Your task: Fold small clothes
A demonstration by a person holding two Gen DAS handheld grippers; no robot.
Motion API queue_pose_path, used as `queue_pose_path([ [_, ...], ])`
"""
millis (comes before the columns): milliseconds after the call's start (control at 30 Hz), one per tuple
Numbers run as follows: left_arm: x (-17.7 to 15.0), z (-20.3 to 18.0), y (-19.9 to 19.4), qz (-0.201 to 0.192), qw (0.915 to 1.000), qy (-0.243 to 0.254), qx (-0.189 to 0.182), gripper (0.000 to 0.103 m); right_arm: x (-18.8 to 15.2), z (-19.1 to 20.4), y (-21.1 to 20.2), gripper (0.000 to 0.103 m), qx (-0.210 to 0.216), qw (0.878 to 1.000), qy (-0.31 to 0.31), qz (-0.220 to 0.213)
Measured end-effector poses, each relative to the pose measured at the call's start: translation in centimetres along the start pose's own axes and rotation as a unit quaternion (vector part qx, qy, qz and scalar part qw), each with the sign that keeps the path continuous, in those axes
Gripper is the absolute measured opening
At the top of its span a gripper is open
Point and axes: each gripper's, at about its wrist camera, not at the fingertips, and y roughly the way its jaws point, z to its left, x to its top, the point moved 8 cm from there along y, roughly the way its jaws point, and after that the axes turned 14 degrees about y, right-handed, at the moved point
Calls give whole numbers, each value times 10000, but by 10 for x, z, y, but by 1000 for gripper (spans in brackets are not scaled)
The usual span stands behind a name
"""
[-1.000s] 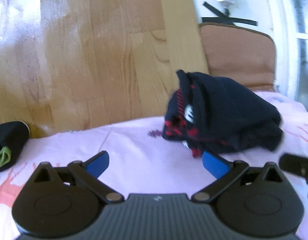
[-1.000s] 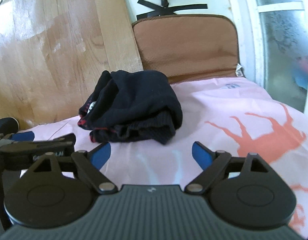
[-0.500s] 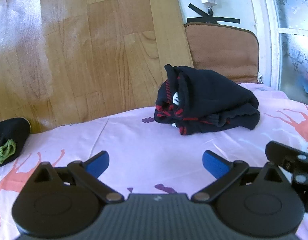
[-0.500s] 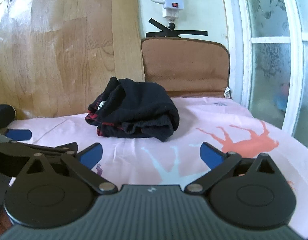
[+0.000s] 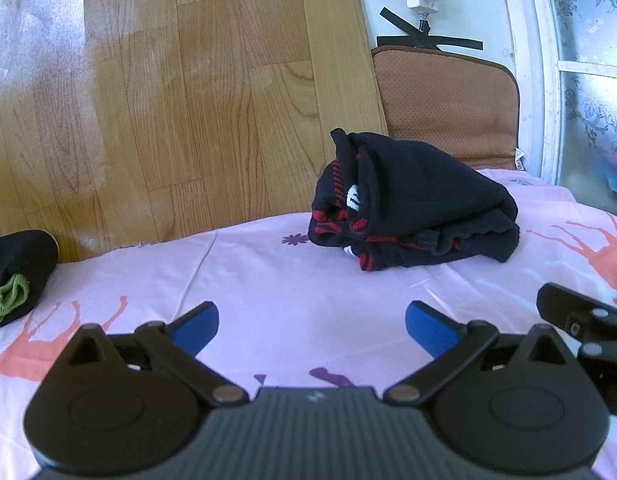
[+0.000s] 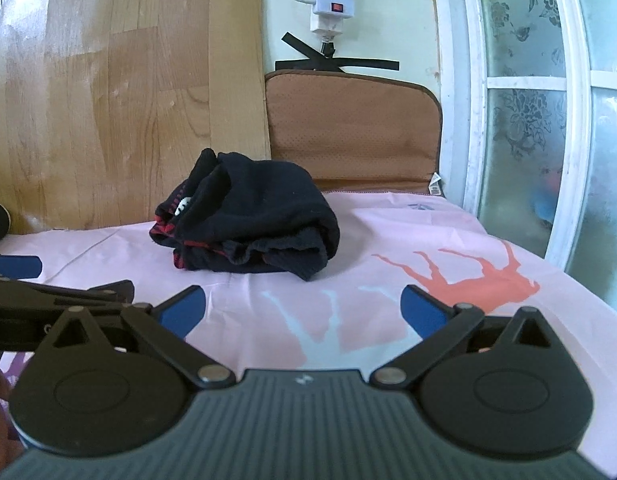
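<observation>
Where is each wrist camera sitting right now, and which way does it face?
Left wrist: behind the open left hand-held gripper, facing the folded black garment on the pink sheet; the right hand-held gripper shows at the edge.
Right wrist: behind the open right hand-held gripper, facing the same garment from nearer the window.
Shared: garment, sheet, brown cushion.

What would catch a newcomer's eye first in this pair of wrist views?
A folded black knit garment with red stripes sits alone mid-sheet on the pink bedsheet with coral deer prints, in front of a brown padded cushion. At the far left edge lies a rolled black sock with green trim.
</observation>
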Motion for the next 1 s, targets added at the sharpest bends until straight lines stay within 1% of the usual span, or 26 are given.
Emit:
queue_pose_path([
  [267, -2, 1, 3, 94, 9999, -50, -55, 103, 4, -5, -5, 103, 50, 9997, 206, -153],
  [600, -4, 3, 4, 131, 9999, -71, -60, 103, 4, -8, -5, 103, 14, 9992, 388, -106],
  [1000, -4, 5, 3, 67, 9998, -148, -151, 103, 2, -9, -4, 103, 3, 9986, 518, -48],
])
